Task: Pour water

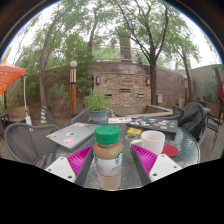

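Water sits inside a clear bottle [108, 160] with a tan lid, and that bottle stands between the two fingers of the gripper [112, 160], whose pink pads [80, 158] flank it on both sides. The pads look very close to the bottle's walls, yet whether they actually press on it or leave a thin gap cannot be told from here, so the grip may or may not be firm. Just ahead of the fingers and slightly to the right stands a white cup [152, 140], the likely target for pouring, resting on a round glass table [120, 182]. Near the cup lies a small red object [171, 151], and a dark tray [150, 125] sits further back on the table. Metal mesh chairs [25, 142] ring the table, with a potted plant [97, 104] and a stone wall [125, 85] beyond. The main risk is the lid: it appears to be on still, so tilting now would deliver nothing. If the hold is loose, the smooth bottle could slip or rotate when tipped, spilling over the glass top. A tilt begun too far from the cup would miss its narrow rim, and bumping the light cup could knock it over.
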A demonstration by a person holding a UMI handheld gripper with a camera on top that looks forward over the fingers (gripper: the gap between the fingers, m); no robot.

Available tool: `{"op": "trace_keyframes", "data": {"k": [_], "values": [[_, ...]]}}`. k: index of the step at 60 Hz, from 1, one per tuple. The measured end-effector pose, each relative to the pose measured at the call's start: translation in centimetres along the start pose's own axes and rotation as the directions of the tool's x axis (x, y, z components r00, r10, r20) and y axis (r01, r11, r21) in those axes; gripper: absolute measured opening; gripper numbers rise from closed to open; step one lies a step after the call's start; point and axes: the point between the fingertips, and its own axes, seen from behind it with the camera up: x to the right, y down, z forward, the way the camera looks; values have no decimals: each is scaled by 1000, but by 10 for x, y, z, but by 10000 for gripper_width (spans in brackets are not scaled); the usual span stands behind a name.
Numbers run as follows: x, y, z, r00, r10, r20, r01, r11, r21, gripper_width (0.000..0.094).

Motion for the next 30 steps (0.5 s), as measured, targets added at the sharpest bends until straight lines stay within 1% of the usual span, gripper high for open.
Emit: {"op": "trace_keyframes", "data": {"k": [1, 2, 4, 5, 8, 11, 16, 18, 19, 21, 23, 24, 26, 30], "values": [[-2, -2, 6, 1000, -4, 5, 4, 1000, 10, 751], [-4, 0, 9, 1000, -17, 13, 17, 1000, 13, 680], [-6, 10, 14, 998, -54, 32, 54, 999, 0, 471], [-5, 17, 15, 997, -73, 36, 74, 997, -12, 446], [-8, 10, 16, 991, -126, 39, 124, 991, 50, 443], [-6, 13, 18, 989, -141, 41, 138, 988, 71, 443], [-8, 14, 19, 990, -122, 76, 118, 992, 47, 435], [-9, 14, 22, 988, -121, 94, 119, 993, 23, 396], [-10, 14, 23, 988, -116, 106, 116, 993, 9, 397], [-12, 19, 25, 987, -109, 120, 112, 994, -20, 363], [-13, 9, 28, 986, -86, 144, 93, 995, -46, 362], [-15, 4, 30, 984, -75, 159, 84, 995, -51, 316], [-19, 0, 32, 981, -54, 185, 65, 996, -55, 314], [-22, -31, 39, 975, 36, 220, -24, 998, -57, 315]]}}
